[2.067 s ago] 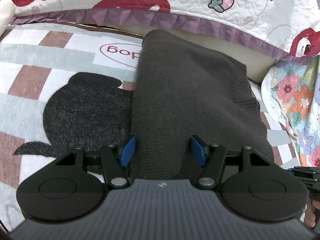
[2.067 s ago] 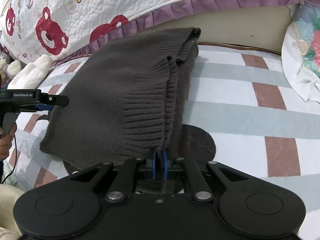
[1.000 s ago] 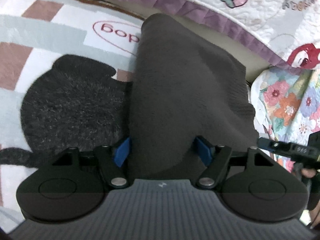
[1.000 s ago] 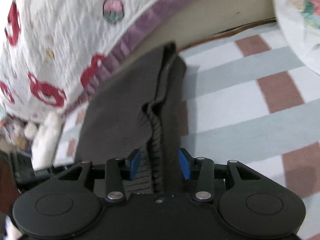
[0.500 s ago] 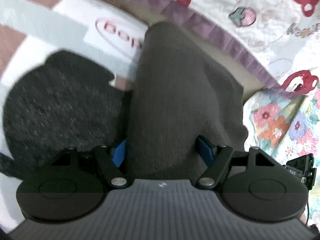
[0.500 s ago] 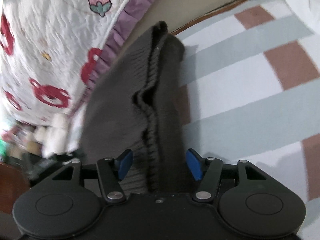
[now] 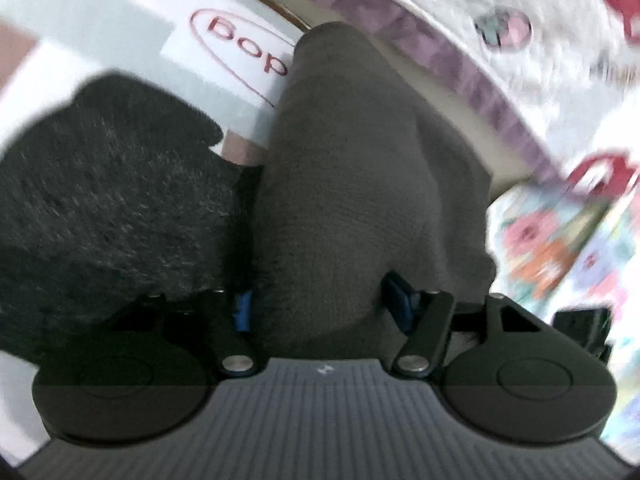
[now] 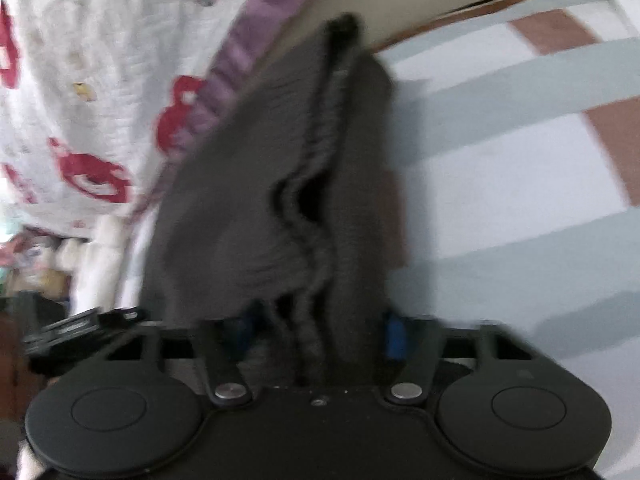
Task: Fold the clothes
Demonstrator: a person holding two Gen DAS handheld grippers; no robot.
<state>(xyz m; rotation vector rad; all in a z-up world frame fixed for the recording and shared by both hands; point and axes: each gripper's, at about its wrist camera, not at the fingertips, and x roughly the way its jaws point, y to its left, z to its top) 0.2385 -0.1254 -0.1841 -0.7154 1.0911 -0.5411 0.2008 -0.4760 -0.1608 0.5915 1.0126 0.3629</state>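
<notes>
We work over a rug (image 8: 500,152) banded in white, pale grey-green and dusty brown, and along the top of both frames a white quilt (image 7: 500,8) with red bears, a strawberry and a purple ruffled edge hangs down over a beige base. The dark grey knit sweater (image 7: 352,184) lies folded on that rug, running from the middle of each frame up toward the quilt. In the left wrist view we see our left gripper (image 7: 320,308) with its blue-padded fingers spread wide on either side of the near end of the sweater, not pinching it. That view alone shows the fuzzy black animal shape (image 7: 108,192) woven into the rug at centre left, the red oval lettering above it, and a floral cloth (image 7: 560,240) at the right edge. In the right wrist view our right gripper (image 8: 316,328) is likewise spread, its fingers flanking the ribbed hem, whose layers gape in a dark wavy fold at frame centre; only here do we glimpse blurred clutter at lower left.
</notes>
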